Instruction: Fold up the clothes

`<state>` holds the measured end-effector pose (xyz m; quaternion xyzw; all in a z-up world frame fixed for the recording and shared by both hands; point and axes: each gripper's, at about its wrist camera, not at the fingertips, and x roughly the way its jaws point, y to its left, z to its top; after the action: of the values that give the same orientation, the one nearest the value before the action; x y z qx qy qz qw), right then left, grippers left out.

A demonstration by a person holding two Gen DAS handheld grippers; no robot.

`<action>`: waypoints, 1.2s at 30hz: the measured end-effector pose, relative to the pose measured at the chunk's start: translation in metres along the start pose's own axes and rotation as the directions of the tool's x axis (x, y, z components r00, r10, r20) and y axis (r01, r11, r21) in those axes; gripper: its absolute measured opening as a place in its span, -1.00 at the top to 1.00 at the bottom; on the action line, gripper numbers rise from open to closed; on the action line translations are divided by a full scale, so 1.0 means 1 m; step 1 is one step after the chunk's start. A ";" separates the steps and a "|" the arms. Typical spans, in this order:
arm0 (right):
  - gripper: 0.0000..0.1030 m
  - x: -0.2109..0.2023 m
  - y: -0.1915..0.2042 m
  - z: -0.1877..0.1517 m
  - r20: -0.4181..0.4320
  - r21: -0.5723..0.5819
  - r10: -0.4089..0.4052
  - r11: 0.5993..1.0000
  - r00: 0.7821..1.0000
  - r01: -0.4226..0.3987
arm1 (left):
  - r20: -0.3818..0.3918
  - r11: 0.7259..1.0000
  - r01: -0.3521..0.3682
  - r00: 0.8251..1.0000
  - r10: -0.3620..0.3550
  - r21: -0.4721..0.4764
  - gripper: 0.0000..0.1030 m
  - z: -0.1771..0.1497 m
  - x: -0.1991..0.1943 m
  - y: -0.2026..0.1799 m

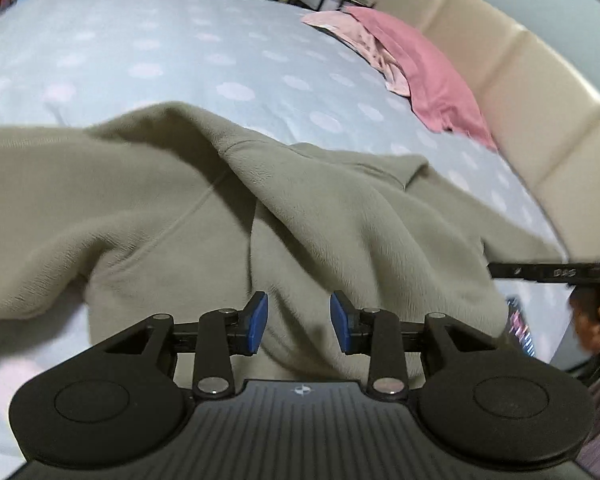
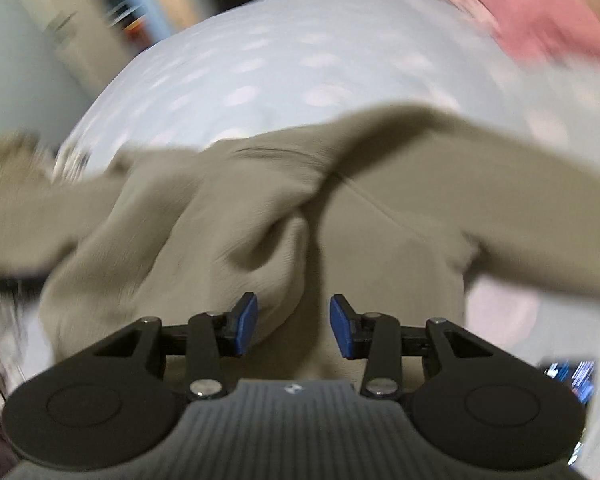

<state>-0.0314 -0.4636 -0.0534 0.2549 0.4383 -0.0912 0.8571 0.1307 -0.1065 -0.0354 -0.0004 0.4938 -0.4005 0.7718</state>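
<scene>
— Pale blue bedsheet with faint pink dots (image 1: 148,40), spread wide as a folding surface. Nearest?

— Left gripper (image 1: 299,322) at six o'clock, blue pads apart, pinching nothing; plush olive-green sweatshirt (image 1: 160,208) below the gap, not pressed. Same on the right wrist view: right gripper (image 2: 293,326) spread, cloth (image 2: 400,248) beneath, nothing clamped. Blurred there, so contact with one pad hard to tell.

— Why open?

— Likely freshly dropped onto the bed for laying flat. Still rumpled: ridge running up toward twelve o'clock, sleeves out toward nine and three. No fold made yet, by the look of it.

— Farther out?

— At three o'clock in the left view, black bar of the other gripper (image 1: 548,271) with a hand (image 1: 592,320) behind, hovering by the sweatshirt's edge. Dark phone-like screen (image 1: 520,328) just beside it on the sheet.

— Beyond?

— Around one o'clock, deep pink garment (image 1: 428,72) and paler pink one (image 1: 360,40), heaped well apart, probably awaiting a turn. Padded beige headboard (image 1: 532,92) behind them.
</scene>
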 end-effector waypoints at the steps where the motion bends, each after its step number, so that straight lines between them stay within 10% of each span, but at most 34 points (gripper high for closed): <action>1: 0.15 0.006 -0.006 0.001 -0.007 0.068 0.002 0.998 1.000 -0.002 | -0.001 1.000 0.005 1.000 -0.005 -0.019 0.38 0.002 0.004 0.002; 10: 0.15 0.035 -0.021 0.014 -0.060 0.257 0.085 0.964 0.995 -0.067 | -0.068 0.996 0.010 0.998 -0.015 -0.084 0.21 0.010 0.054 0.007; 14: 0.56 0.054 -0.014 0.017 -0.102 0.274 0.130 0.957 0.986 -0.098 | -0.078 0.998 0.004 0.997 -0.009 -0.066 0.83 0.013 0.066 0.002; 19: 0.89 0.048 -0.017 0.030 -0.039 0.317 0.143 0.940 0.989 -0.123 | 0.037 0.987 0.071 0.997 -0.067 -0.145 0.92 0.026 0.051 0.016; 28: 0.91 0.010 -0.038 0.062 0.299 0.366 0.147 0.895 0.943 -0.255 | 0.424 0.874 0.364 0.881 -0.211 -0.321 0.93 0.039 0.008 0.073; 34: 0.90 0.040 -0.033 0.048 0.186 0.293 0.089 0.946 0.979 -0.141 | 0.157 0.905 0.157 0.982 -0.102 -0.395 0.87 0.015 0.054 0.087; 36: 0.85 0.054 -0.038 0.040 0.110 0.319 0.082 0.941 0.991 -0.113 | 0.114 0.909 0.132 0.989 -0.095 -0.395 0.74 0.009 0.058 0.089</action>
<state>0.0146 -0.5131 -0.0900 0.4092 0.3631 -0.1314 0.8267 0.2033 -0.0857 -0.1104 -0.2057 0.5283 -0.3346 0.7527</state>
